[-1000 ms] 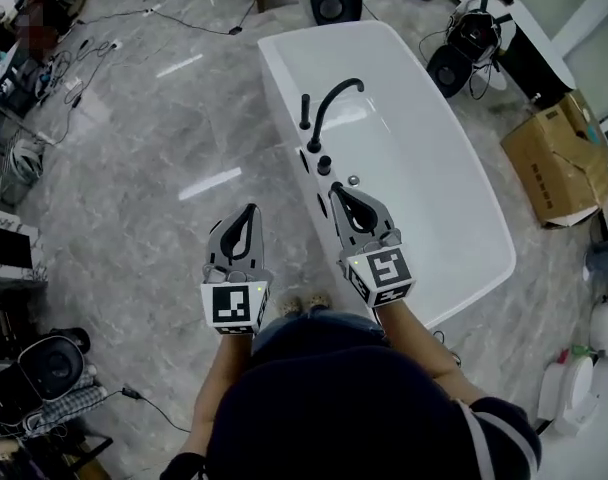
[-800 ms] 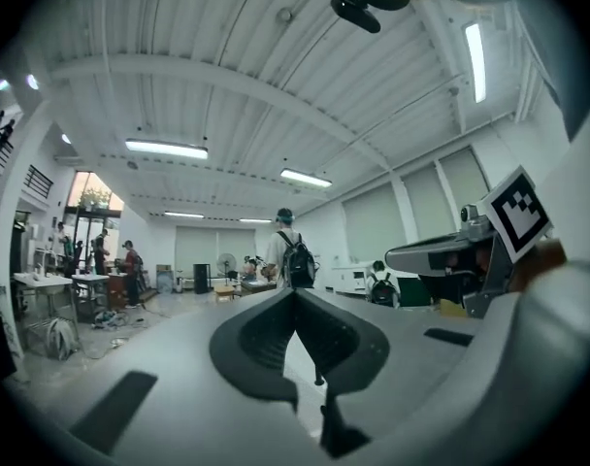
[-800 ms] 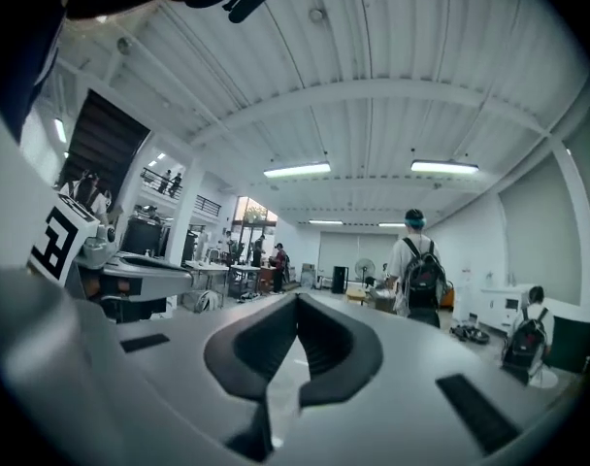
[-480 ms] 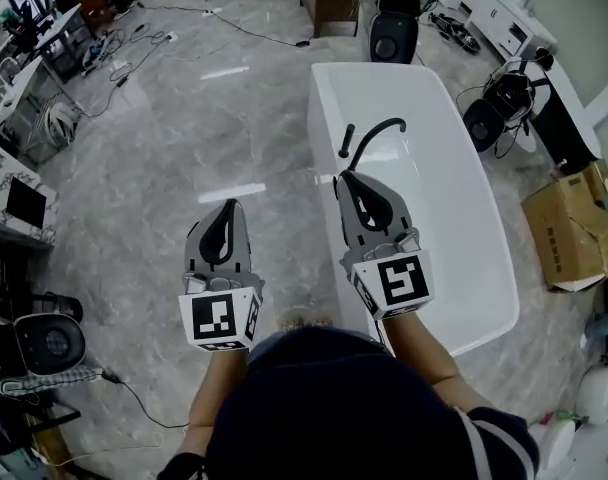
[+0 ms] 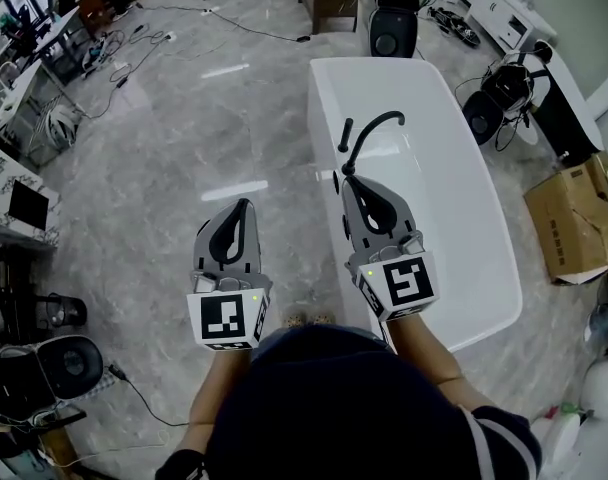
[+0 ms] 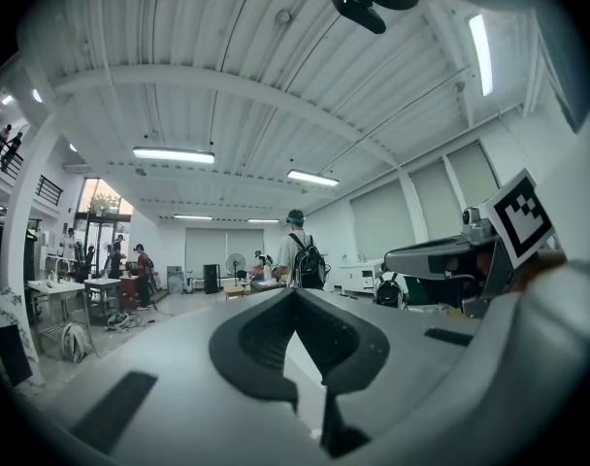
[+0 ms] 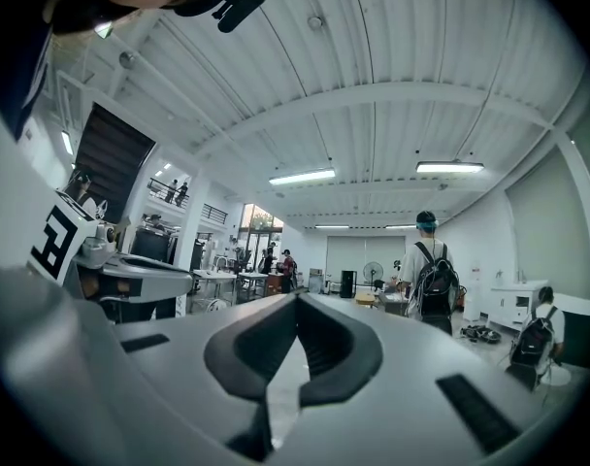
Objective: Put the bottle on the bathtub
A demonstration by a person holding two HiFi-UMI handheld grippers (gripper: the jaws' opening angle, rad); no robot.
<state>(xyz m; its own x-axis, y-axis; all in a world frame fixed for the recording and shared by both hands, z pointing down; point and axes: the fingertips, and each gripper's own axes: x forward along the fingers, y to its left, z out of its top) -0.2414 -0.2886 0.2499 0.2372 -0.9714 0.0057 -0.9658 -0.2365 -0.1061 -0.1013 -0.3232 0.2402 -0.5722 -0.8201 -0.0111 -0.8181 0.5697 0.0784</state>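
Bathtub (image 5: 454, 198), white and freestanding, stands on a grey marbled floor (image 5: 184, 168). A black curved faucet (image 5: 372, 128) rises from the bathtub's long left rim. A cardboard box (image 5: 574, 218) lies on the floor off the bathtub's right side.

The right gripper (image 5: 346, 180) shows over the bathtub's left rim, its tip at the faucet's base in the head view. Its jaws are pressed together, with nothing between them. The left gripper (image 5: 246, 205) is held off the bathtub's left side, over the floor and apart from the rim. Its jaws likewise meet at the tips and hold nothing. Both grippers point along the bathtub's length, toward its far end.

No view shows where the bottle is.
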